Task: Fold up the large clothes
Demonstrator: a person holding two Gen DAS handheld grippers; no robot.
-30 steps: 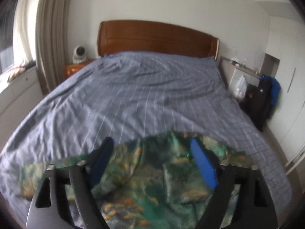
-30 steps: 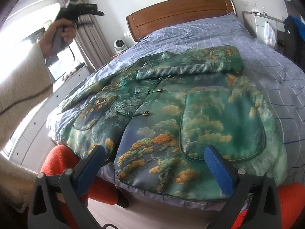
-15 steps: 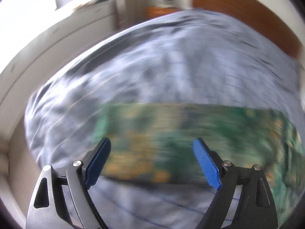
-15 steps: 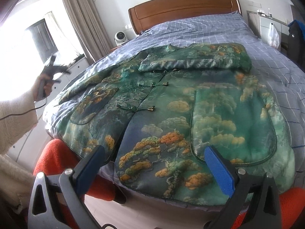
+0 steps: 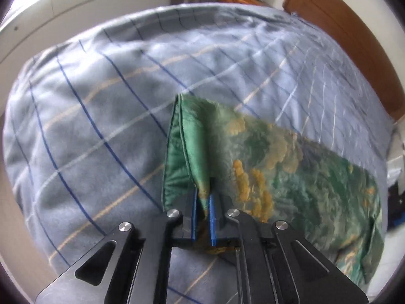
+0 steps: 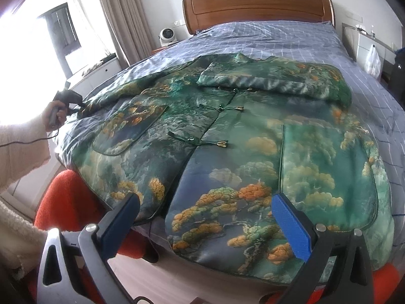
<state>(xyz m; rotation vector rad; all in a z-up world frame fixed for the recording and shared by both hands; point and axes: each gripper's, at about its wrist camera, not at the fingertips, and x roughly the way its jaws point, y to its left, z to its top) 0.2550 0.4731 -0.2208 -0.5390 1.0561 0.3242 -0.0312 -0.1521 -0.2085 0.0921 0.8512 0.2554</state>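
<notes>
A large green jacket point(image 6: 253, 139), printed with orange and yellow pine clusters, lies spread face up across the foot of a bed covered by a blue checked duvet point(image 6: 278, 38). Its front is fastened with frog closures point(image 6: 220, 143) down the middle, a rounded patch pocket point(image 6: 326, 174) sits on each front panel, and its hem hangs over the near edge of the mattress. One sleeve point(image 6: 273, 81) is already folded across the chest just below the collar; the other sleeve point(image 5: 291, 167) stretches out flat toward the window side. The left gripper point(image 5: 201, 202) has just been closing and now pinches the cuff end of that outstretched sleeve, the fabric rising in a tented ridge from between its blue pads point(image 5: 212, 223); from the right wrist view the same gripper point(image 6: 73, 102) shows only as a small dark shape in the person's left hand point(image 6: 54, 116) against the window glare, so the grip itself is hard to make out there. A cream knitted cuff point(image 6: 22, 149) covers that arm. The right gripper point(image 6: 212, 217) hovers over the hem with its jaws spread wide and nothing between them. A wooden headboard point(image 6: 258, 7) stands at the far end, with a small white fan point(image 6: 167, 35) beside it.
</notes>
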